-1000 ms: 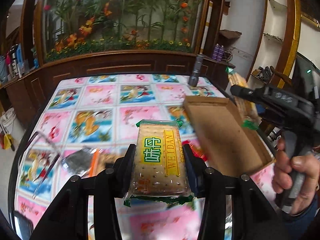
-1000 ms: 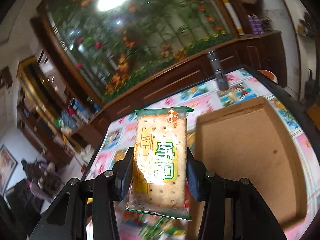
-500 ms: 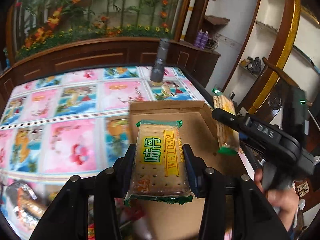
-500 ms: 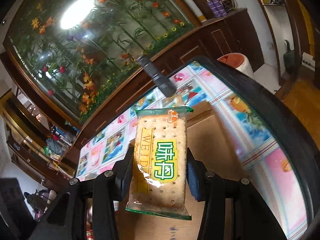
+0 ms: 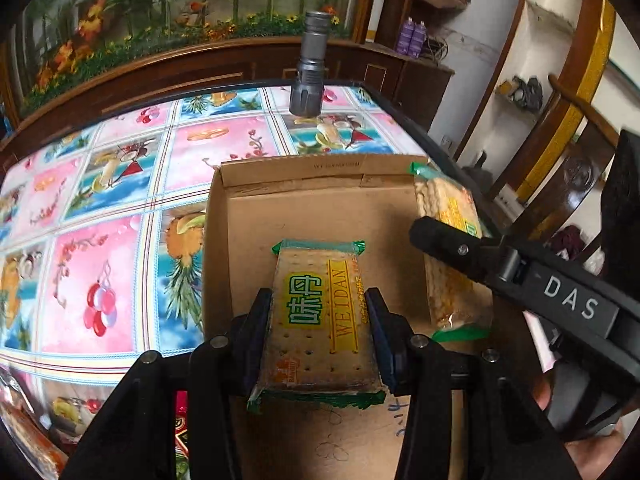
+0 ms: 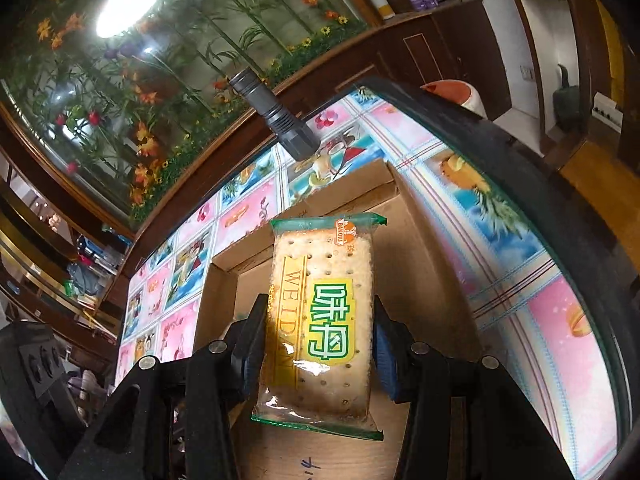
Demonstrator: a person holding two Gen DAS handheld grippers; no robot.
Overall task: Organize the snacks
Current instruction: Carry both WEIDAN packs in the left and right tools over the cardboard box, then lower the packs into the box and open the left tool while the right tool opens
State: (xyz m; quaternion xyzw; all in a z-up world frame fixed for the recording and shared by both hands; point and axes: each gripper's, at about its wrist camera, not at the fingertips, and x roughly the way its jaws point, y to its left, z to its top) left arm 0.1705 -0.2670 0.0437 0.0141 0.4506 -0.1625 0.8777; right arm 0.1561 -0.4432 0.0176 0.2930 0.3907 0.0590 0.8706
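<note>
My left gripper [image 5: 318, 322] is shut on a cracker packet [image 5: 320, 316] with a green and yellow label, held over the open cardboard box [image 5: 256, 208]. My right gripper [image 6: 320, 332] is shut on a second cracker packet [image 6: 324, 320], also over the box [image 6: 420, 248]. In the left wrist view the right gripper's arm crosses the box's right side, with its packet [image 5: 448, 216] standing on edge against the right wall. The box floor around the packets is bare cardboard.
The table [image 5: 120, 184] has a pink and blue patterned cloth. A grey flashlight [image 5: 308, 68] stands on end just beyond the box; it also shows in the right wrist view [image 6: 276, 116]. Other snack wrappers [image 5: 24, 432] lie at the near left. The table's right edge [image 6: 520, 148] is close.
Both grippers have moved forward and down over the box, each still holding its packet. The box now fills the middle of both views.
</note>
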